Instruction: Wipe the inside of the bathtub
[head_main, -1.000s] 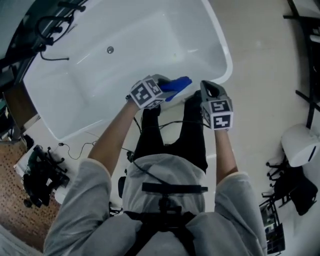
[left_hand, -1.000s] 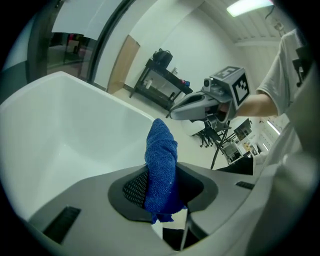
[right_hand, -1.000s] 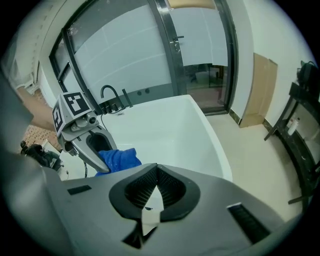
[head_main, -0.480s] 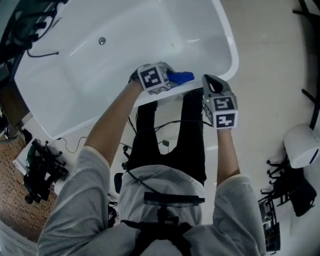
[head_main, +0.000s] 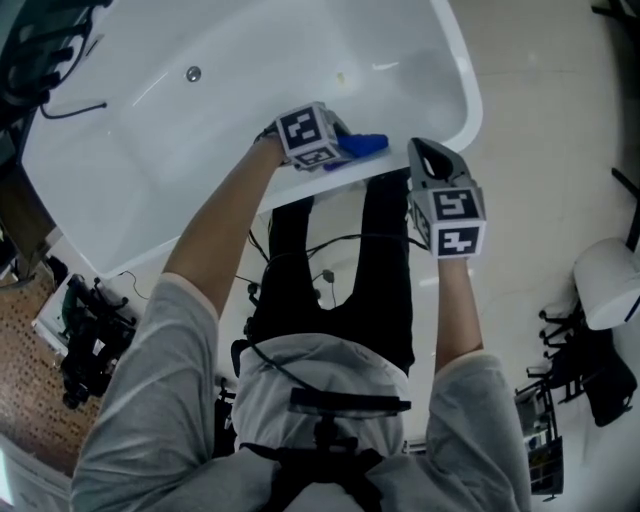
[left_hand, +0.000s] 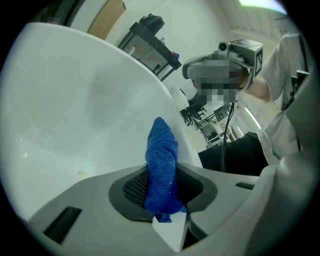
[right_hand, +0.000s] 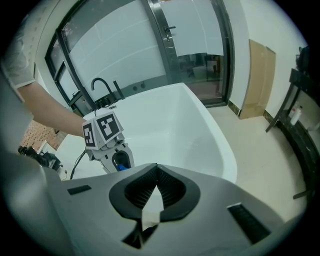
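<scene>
Our left gripper (left_hand: 160, 186) clamps the blue cloth (left_hand: 161, 160), seemingly soft and limp, by the bathtub (head_main: 468, 105) near rim, while our right gripper (right_hand: 156, 194) is closed and empty.

We are looking down on a pale, glossy floor (head_main: 560, 120). On the far side, tall glass doors (right_hand: 125, 45) are letting in daylight, a cardboard panel (right_hand: 261, 80) is leaning against the white wall (right_hand: 260, 25), and a black rack (right_hand: 300, 80) is standing at the right.

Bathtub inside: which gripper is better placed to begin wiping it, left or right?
Left. The left gripper is shut on the blue cloth and is held over the near rim of the bathtub, with the cloth pointing into it. The right gripper is shut on nothing, so it probably cannot wipe.
</scene>
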